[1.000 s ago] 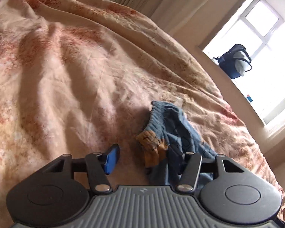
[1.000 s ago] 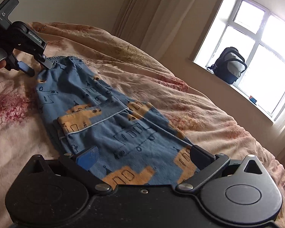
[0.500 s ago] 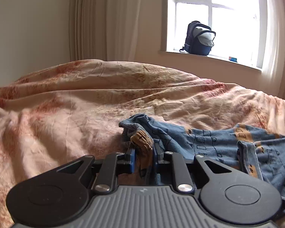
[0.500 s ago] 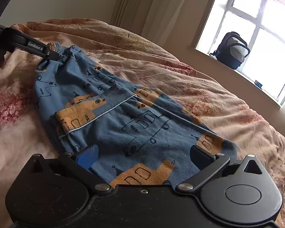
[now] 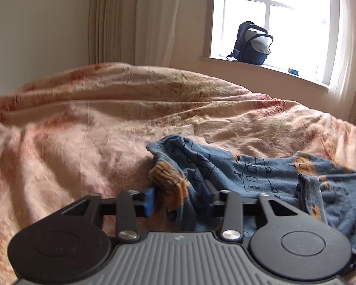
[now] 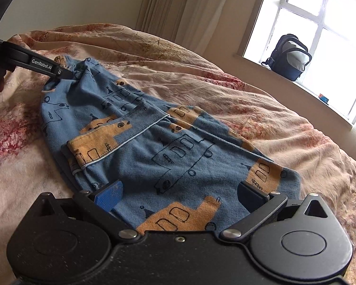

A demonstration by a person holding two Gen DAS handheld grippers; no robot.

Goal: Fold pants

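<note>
The blue pants (image 6: 154, 142) with orange vehicle prints lie folded on the bed, also seen in the left wrist view (image 5: 261, 173). My left gripper (image 5: 179, 198) stands at the waistband end with a bunched fold of the waistband between its parted fingers; in the right wrist view its tip (image 6: 64, 72) rests at the waistband. My right gripper (image 6: 178, 193) is open wide over the near end of the pants, its fingers apart above the cloth.
The pink and red patterned bedspread (image 5: 83, 130) covers the bed around the pants. A dark backpack (image 6: 289, 57) stands on the window sill at the far right. Curtains (image 5: 130, 19) hang behind the bed.
My left gripper swung level, closed on the waistband half a second ago, and its fingers have since parted somewhat. The waistband end is bunched up. My right gripper stayed open over the near end.
</note>
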